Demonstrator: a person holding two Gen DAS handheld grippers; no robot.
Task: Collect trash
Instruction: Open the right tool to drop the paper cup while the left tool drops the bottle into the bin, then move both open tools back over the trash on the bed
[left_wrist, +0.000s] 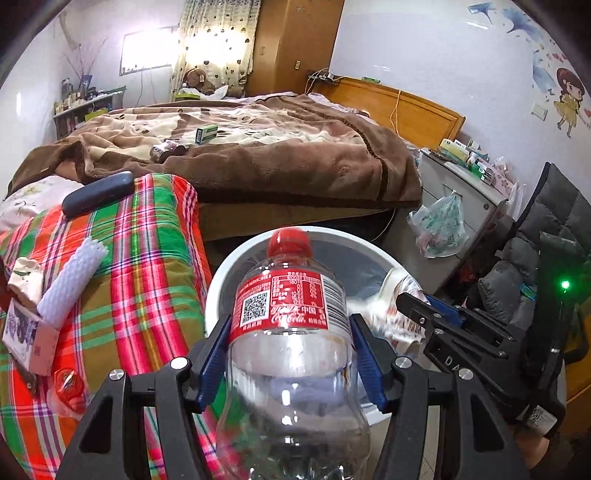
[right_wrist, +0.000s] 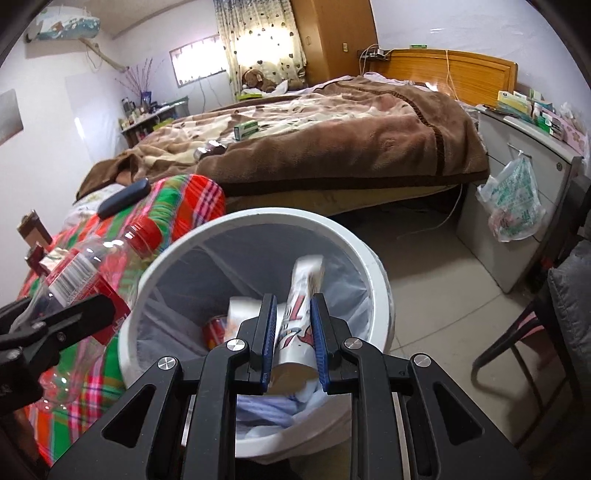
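Plastic bottle (left_wrist: 291, 332) pinched in L claw (left_wrist: 290, 328); R claw (right_wrist: 293, 321) pinches crumpled cup (right_wrist: 299, 314); R view: can (right_wrist: 214, 330).

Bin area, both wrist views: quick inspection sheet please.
Surface: plaid blanket beside tiled floor.
Job's things: empty cola bottle; crumpled paper cup; white bin, lined, already holding trash.
Clutter: mesh sleeve, small boxes and a dark case on the blanket.
Grippers: left gripper shut on the bottle; right gripper shut on the cup, over the bin.
Cables: white cord on the floor by the bed.
Surroundings: bed, nightstand with hanging plastic bag.
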